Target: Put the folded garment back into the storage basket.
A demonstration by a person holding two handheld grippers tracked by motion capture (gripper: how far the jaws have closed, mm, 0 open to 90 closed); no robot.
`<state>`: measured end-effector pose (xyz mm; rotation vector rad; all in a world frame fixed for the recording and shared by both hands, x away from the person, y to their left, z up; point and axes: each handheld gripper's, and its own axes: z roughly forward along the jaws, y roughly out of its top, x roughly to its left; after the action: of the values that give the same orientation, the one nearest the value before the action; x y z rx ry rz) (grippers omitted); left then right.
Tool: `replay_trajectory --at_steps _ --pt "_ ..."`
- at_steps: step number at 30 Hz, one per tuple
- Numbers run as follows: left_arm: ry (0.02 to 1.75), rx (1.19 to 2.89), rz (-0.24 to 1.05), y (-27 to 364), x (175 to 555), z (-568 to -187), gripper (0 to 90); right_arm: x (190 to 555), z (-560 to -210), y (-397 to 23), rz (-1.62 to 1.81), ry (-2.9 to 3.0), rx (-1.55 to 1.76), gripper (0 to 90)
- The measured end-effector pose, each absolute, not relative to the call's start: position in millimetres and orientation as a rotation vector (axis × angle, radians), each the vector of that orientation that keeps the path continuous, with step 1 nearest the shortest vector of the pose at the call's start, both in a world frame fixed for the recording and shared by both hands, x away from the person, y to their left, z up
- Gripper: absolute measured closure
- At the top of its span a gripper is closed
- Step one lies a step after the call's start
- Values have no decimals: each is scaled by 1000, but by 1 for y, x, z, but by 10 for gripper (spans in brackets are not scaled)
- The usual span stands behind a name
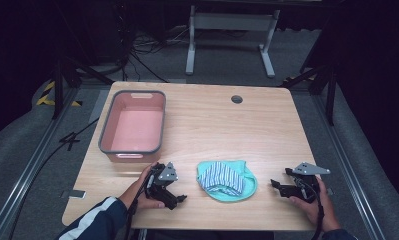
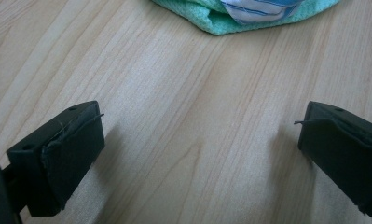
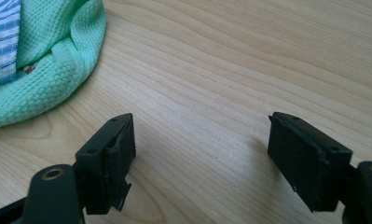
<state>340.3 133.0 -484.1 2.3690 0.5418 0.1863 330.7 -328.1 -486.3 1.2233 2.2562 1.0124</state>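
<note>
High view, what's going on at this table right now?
A person sits at a wooden table with a two-jaw gripper in each hand. The left gripper and the right gripper rest on either side of a small pile of cloths, a blue-striped one lying on a mint-green one. Both grippers are open and hold nothing; neither touches the pile. A pink bin stands empty at the table's far left.

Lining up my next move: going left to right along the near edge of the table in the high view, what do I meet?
Left gripper → folded green and striped cloths → right gripper. The pink bin sits farther back on the left.
</note>
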Motion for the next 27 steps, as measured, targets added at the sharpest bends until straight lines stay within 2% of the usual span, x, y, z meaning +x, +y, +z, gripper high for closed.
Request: replay_trajectory --at_steps 12,15,16,17,18,19,20,23,27 --pt "568 2378 194 132 338 -482 7 332 -486 -328 1004 2254 1233 224" --pt "631 2378 213 129 335 -477 100 332 -482 -325 958 2262 1276 247" --pt "658 2353 217 128 335 -476 206 332 -482 -324 963 2263 1277 258" --pt "663 2340 208 128 337 -475 247 332 -482 -323 962 2274 1264 259" --pt "650 2323 190 127 338 -474 210 331 -481 -322 968 2279 1265 272" --pt "650 2323 190 127 338 -474 220 331 -481 -322 968 2279 1265 272" --pt "636 2311 183 126 340 -473 255 331 -479 -318 988 2302 1248 338" --pt "664 2308 173 119 347 -470 297 329 -474 -309 1021 2324 1215 386" --pt "688 2304 180 110 354 -469 323 328 -466 -292 1041 2345 1163 402"
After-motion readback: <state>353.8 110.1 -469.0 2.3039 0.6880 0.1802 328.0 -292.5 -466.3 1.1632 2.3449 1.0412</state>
